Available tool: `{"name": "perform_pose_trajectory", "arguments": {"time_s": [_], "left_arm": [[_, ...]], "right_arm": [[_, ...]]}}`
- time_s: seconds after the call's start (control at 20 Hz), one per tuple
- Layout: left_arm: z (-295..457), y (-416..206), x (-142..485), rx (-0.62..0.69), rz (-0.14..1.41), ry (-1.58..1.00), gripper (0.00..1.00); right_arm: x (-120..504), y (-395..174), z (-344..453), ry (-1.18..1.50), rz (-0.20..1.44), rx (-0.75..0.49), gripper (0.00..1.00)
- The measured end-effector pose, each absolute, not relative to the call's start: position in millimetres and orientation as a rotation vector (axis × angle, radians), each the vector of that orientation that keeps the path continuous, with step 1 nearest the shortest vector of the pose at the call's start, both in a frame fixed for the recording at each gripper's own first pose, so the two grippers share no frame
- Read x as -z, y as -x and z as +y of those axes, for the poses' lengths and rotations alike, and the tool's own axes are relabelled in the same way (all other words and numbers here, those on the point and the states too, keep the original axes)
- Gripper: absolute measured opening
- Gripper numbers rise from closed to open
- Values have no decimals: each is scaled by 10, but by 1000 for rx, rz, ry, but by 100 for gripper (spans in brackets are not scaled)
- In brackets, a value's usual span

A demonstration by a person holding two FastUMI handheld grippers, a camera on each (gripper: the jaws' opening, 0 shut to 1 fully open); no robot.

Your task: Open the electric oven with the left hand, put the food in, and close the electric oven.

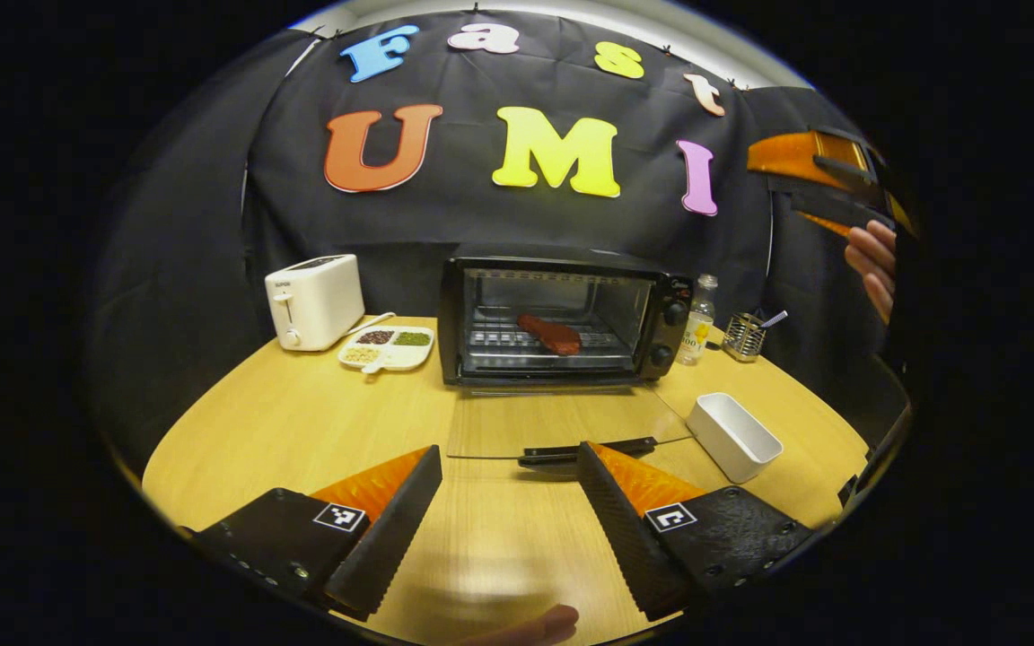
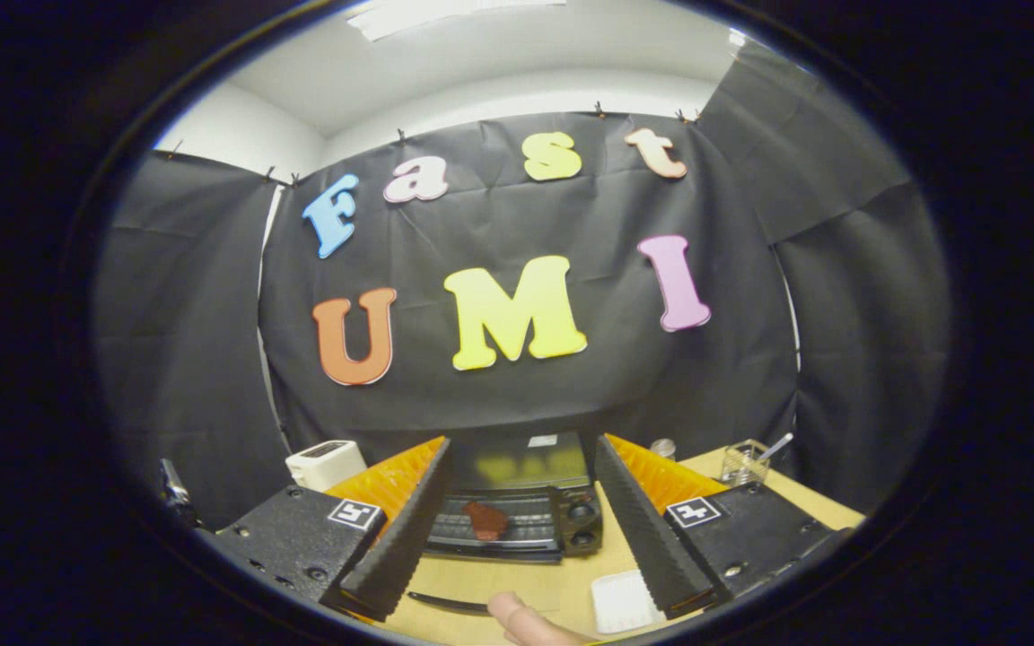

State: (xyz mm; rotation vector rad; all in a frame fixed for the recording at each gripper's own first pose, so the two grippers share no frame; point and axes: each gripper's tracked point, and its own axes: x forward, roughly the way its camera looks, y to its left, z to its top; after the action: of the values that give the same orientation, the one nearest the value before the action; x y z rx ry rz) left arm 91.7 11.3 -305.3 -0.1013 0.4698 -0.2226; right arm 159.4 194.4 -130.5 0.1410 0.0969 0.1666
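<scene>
The left tool (image 1: 510,502) hovers low over the counter (image 1: 302,431), fingers apart and empty; the right tool (image 2: 521,529) is likewise spread. At twelve o'clock the oven door (image 1: 562,420) lies flat, its handle (image 1: 584,451) nearest: likely stiff, hinged glass, best lifted by that bar. Beyond, the food (image 1: 550,334) rests on the rack, long axis ten-to-four.

Black oven (image 1: 562,314) open (glass door flat); reddish food (image 1: 550,335) on rack.
</scene>
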Motion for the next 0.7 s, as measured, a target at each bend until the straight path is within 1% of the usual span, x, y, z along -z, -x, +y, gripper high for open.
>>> {"name": "perform_pose_trajectory", "arguments": {"time_s": [0.05, 0.1, 0.15, 0.2, 0.35, 0.4, 0.45, 0.7], "left_arm": [[43, -930, 3066, 232, 477, 97, 97], [-40, -949, 3109, 237, 485, 93, 97], [-119, -969, 3139, 245, 489, 93, 97], [-206, -971, 3173, 254, 503, 95, 97], [-436, -1005, 3322, 280, 550, 96, 97], [-492, -1009, 3404, 281, 571, 96, 97], [-539, -1020, 3478, 276, 598, 91, 97], [-705, -1102, 3732, 268, 671, 68, 97]], "right_arm": [[1199, -1557, 1826, -120, 83, -152, 100], [1083, -1516, 1696, -107, 66, -135, 96], [964, -1479, 1590, -102, 44, -122, 96], [865, -1443, 1474, -94, 26, -112, 100], [691, -1324, 1068, -60, 13, -57, 100], [661, -1284, 929, -49, 22, -39, 96], [622, -1247, 798, -42, 22, -20, 100], [426, -1114, 336, -17, -21, 29, 100]]}}
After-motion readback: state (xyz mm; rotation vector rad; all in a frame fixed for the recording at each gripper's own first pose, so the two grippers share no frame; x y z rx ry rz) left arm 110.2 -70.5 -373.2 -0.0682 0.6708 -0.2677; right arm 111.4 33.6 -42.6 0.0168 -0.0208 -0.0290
